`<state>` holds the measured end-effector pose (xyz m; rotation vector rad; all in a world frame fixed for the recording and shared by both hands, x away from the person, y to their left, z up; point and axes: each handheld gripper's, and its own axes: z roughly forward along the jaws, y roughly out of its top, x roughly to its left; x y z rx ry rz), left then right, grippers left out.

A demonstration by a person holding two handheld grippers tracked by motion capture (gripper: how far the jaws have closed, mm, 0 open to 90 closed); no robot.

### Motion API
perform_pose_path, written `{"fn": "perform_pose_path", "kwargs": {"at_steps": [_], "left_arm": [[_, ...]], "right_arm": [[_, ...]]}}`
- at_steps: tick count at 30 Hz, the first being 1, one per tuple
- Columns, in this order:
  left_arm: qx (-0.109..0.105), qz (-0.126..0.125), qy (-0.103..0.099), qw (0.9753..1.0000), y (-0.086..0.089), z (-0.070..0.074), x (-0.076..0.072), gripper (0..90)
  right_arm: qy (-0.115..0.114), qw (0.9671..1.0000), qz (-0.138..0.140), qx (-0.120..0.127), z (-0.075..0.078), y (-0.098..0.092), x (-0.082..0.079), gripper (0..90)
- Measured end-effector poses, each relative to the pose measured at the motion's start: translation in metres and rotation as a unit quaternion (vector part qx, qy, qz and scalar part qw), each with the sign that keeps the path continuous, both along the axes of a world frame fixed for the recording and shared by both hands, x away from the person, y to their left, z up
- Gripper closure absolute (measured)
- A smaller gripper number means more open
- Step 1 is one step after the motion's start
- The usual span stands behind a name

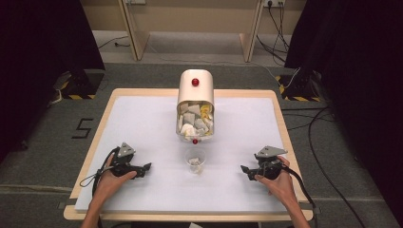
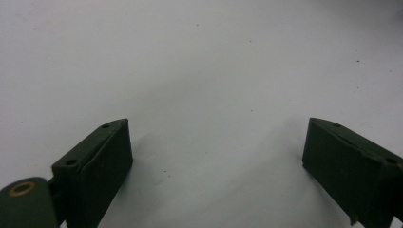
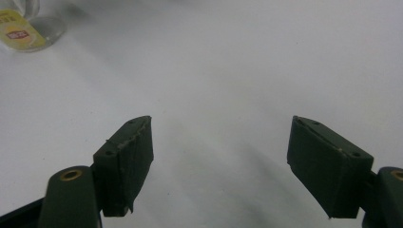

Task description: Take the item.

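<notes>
Jaws on both grippers gape wide over bare white mat [image 2: 199, 61]; right gripper view catches perhaps a teabag tag [image 3: 21, 34].

- The clear cup [image 1: 195, 161] on the table holds something pale, too small in the high view to identify.
- In the right gripper view, the top left corner cuts off a clear container [image 3: 40, 26] with a yellow label [image 3: 19, 32] whose print is too blurred to read.
- The packets [image 1: 195, 121] in the cream dispenser [image 1: 195, 90] are too small to tell apart.
- The person's forearms run off the bottom edge of the high view.
</notes>
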<state>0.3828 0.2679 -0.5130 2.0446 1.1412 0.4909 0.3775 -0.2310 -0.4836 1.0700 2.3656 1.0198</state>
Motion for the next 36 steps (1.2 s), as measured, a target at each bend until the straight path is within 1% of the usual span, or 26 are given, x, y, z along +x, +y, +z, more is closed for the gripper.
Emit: {"fn": "perform_pose_path", "kwargs": {"at_steps": [7,12,15,19,23,24,26,28,29,30,32,33,34,36], "left_arm": [[0.000,0.000,0.000,1.0000,0.000,0.000,0.000,8.5],[0.000,0.000,0.000,1.0000,0.000,0.000,0.000,8.5],[0.000,0.000,0.000,1.0000,0.000,0.000,0.000,8.5],[0.000,0.000,-0.001,1.0000,0.000,0.000,0.000,8.5],[0.000,0.000,-0.001,1.0000,0.000,0.000,0.000,8.5],[0.000,0.000,-0.001,1.0000,0.000,0.000,0.000,8.5],[0.000,0.000,-0.001,1.0000,0.000,0.000,0.000,8.5],[0.000,0.000,-0.001,1.0000,0.000,0.000,0.000,8.5],[0.000,0.000,-0.001,1.0000,0.000,0.000,0.000,8.5],[0.000,0.000,-0.001,1.0000,0.000,0.000,0.000,8.5],[0.001,0.001,-0.001,1.0000,0.000,0.000,0.000,8.5],[0.001,0.001,-0.001,1.0000,0.000,0.000,0.000,8.5],[0.001,0.001,-0.001,1.0000,0.000,0.000,0.000,8.5],[0.001,0.001,-0.001,1.0000,0.000,0.000,0.000,8.6]], "right_arm": [[-0.005,1.0000,-0.004,0.002,-0.002,-0.004,-0.006,25.6],[-0.009,0.9999,-0.013,0.006,-0.003,-0.007,-0.011,26.0],[-0.014,0.9998,-0.013,0.001,-0.004,-0.006,-0.013,26.0],[-0.012,0.9999,-0.011,-0.002,-0.005,-0.005,-0.016,25.5],[-0.005,1.0000,-0.005,-0.006,-0.007,-0.004,-0.019,23.9],[0.001,0.9999,-0.004,-0.010,-0.007,-0.003,-0.021,23.5],[0.005,0.9999,0.000,-0.016,-0.009,-0.002,-0.022,23.2],[0.010,0.9998,0.003,-0.018,-0.010,-0.001,-0.024,22.2],[0.015,0.9997,0.005,-0.020,-0.010,-0.001,-0.024,20.8],[0.023,0.9993,0.008,-0.029,-0.012,0.000,-0.025,19.1],[0.017,0.9998,0.000,-0.010,-0.016,-0.003,-0.027,18.5],[0.011,0.9999,0.003,-0.004,-0.017,-0.005,-0.027,18.4],[0.006,1.0000,0.006,0.000,-0.019,-0.006,-0.028,18.1],[0.006,1.0000,0.007,0.000,-0.019,-0.006,-0.028,17.7]]}}
